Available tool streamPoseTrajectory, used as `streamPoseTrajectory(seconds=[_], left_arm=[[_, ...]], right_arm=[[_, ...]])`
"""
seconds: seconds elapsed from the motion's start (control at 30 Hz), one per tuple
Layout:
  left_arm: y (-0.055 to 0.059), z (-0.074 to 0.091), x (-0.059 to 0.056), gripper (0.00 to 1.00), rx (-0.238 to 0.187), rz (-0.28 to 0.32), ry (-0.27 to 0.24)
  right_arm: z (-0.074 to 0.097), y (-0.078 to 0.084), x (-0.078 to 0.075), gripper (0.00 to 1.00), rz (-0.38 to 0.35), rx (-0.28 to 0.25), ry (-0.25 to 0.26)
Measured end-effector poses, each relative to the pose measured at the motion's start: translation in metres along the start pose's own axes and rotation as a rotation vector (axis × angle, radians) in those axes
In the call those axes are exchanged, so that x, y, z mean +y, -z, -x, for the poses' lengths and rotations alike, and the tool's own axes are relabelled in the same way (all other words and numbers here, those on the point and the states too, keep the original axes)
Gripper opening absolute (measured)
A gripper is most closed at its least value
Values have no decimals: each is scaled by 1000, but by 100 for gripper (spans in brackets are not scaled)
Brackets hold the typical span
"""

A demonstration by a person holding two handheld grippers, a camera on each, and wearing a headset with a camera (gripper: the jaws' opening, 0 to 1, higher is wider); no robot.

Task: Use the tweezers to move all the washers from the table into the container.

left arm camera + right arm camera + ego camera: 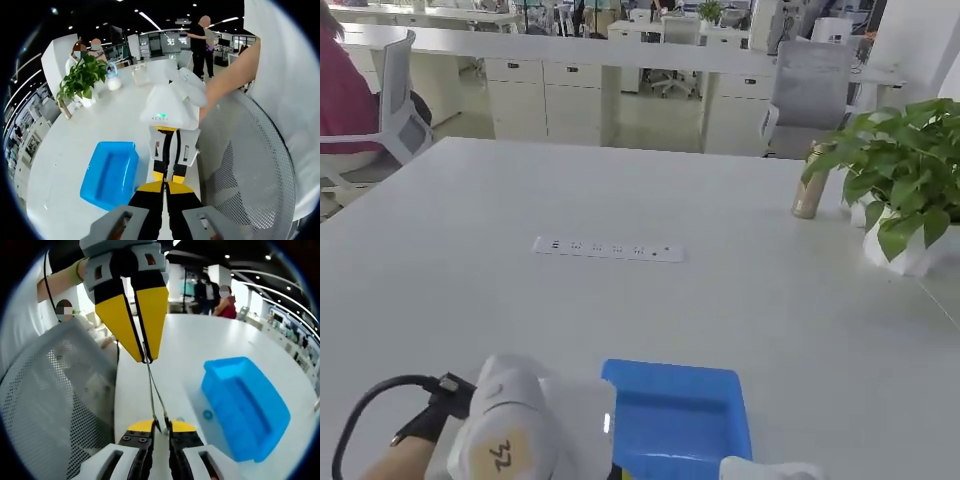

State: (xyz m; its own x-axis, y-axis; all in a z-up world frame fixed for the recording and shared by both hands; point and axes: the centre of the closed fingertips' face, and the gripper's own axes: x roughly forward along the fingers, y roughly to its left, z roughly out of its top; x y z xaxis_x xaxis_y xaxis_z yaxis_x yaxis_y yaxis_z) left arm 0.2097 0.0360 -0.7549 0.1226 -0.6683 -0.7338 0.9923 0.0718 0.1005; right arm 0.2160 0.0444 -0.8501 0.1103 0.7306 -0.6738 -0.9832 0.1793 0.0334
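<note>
The thin metal tweezers [151, 390] stretch between my two grippers, which face each other tip to tip. My left gripper [144, 358] comes down from the top of the right gripper view, yellow jaws shut on the tweezers' joined end. My right gripper [161, 429] is shut on the two spread arms at the other end. In the left gripper view my left gripper [165, 188] meets the right gripper [167, 175] just beside the blue container [110, 172]. A small ring, seemingly a washer [207, 414], lies on the table next to the container [245, 405]. The left gripper's white housing [515, 420] sits left of the container [665, 372].
A white power strip [608, 249] lies mid-table. A potted plant [905, 180] and a gold bottle [808, 180] stand at the far right. A mesh chair back [250, 165] is close behind the grippers. People stand and sit in the background.
</note>
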Motion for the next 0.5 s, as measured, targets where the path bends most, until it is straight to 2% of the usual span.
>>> streamPoseTrajectory(seconds=[0.17,0.37,0.4,0.43,0.5], left_arm=[[-1,0,1,0,8,-1,10],[-3,-2,4,0,12,9,30],[-4,-2,4,0,9,18,35],[-4,-3,3,0,-3,54,45],[-4,-3,5,0,-9,68,50]], right_arm=[[1,-1,1,9,3,0,1],[12,-18,3,12,23,-34,4],[13,-20,3,11,25,-39,2],[15,-23,3,11,26,-46,-1],[16,-25,2,11,28,-48,0]])
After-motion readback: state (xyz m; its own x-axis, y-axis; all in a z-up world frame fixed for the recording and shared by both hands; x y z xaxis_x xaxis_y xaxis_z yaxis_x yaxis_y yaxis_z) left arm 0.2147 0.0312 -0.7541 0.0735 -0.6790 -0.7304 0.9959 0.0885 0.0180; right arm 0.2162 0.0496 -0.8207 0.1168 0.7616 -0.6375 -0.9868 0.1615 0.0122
